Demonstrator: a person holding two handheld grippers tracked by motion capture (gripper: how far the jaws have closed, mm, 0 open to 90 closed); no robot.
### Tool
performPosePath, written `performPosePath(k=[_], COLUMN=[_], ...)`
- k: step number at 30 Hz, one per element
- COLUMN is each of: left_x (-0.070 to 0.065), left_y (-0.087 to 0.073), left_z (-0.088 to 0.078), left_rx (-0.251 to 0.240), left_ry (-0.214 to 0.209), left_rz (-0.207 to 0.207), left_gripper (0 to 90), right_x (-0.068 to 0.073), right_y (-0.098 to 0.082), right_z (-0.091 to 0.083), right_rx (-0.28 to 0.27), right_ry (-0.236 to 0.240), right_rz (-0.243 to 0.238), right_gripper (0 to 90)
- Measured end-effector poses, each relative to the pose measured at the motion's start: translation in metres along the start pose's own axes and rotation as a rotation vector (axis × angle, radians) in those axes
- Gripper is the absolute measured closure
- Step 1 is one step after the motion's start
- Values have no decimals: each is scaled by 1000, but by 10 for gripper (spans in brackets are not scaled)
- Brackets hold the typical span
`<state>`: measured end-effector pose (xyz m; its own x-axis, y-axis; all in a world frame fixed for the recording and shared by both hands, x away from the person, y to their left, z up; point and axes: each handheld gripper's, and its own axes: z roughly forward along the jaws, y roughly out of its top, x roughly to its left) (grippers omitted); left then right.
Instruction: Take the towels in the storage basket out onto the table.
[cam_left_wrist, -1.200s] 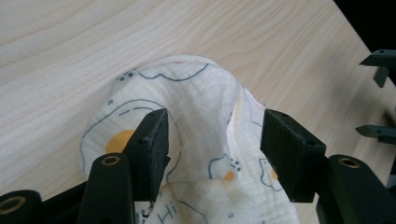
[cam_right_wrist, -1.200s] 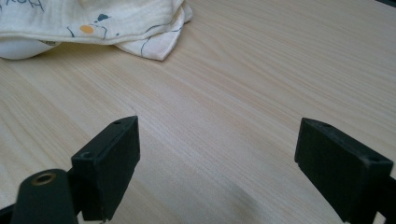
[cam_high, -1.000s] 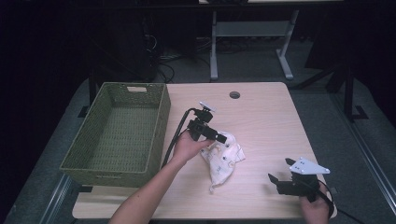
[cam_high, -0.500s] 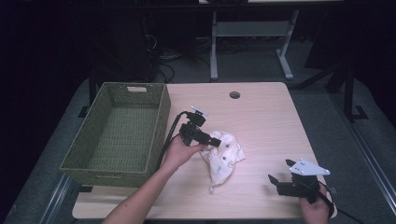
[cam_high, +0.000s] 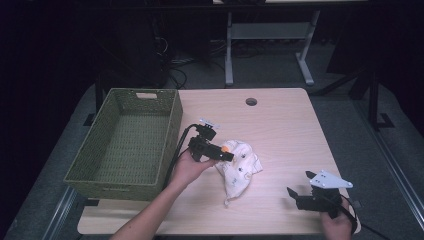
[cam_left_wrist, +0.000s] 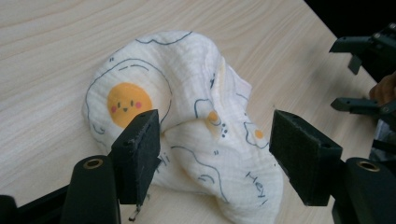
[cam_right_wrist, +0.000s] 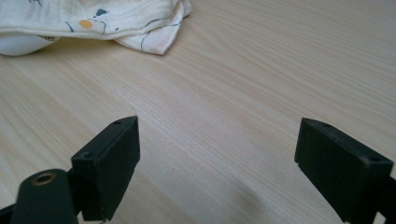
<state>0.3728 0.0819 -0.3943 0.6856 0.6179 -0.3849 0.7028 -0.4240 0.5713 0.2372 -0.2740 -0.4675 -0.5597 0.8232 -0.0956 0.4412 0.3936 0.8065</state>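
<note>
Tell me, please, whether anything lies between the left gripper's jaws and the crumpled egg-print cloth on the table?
Nothing visible does. The left gripper has just been opening its jaws, which now straddle the cloth with no pad pressing on it, and only bare table surrounds it.

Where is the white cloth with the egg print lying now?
In the high view, the cloth lies crumpled near the middle of the table, right of the green basket, at the left tongs.
</note>
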Motion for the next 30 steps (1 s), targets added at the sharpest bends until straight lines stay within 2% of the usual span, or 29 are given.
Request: performPosePath(k=[2, 8, 11, 13, 20, 24, 27, 30], left_x=[0, 1, 2, 2, -1, -3, -6, -7], left_y=[-3, -14, -19, -22, -32, -41, -45, -51], left_z=[-1, -3, -3, -5, -7, -8, -7, -5], left_rx=[-5, -6, -16, -20, -22, -34, -28, -27], left_ry=[-17, -8, -32, -19, -17, -34, -13, -12], left_rz=[-4, 1, -22, -11, 3, -5, 17, 22], left_gripper=[323, 316, 294, 294, 289, 280, 277, 276], right_x=[1, 2, 2, 2, 2, 2, 2, 3], right_y=[0, 0, 0, 0, -1, -1, -1, 0], right_z=[0, 2, 3, 3, 4, 4, 4, 4], right_rx=[7, 13, 13, 9, 18, 16, 18, 18], right_ry=[2, 5, 4, 2, 1, 1, 1, 2], right_rz=[10, 2, 2, -2, -3, 0, -3, -4], right_gripper=[137, 137, 137, 137, 137, 137, 137, 137])
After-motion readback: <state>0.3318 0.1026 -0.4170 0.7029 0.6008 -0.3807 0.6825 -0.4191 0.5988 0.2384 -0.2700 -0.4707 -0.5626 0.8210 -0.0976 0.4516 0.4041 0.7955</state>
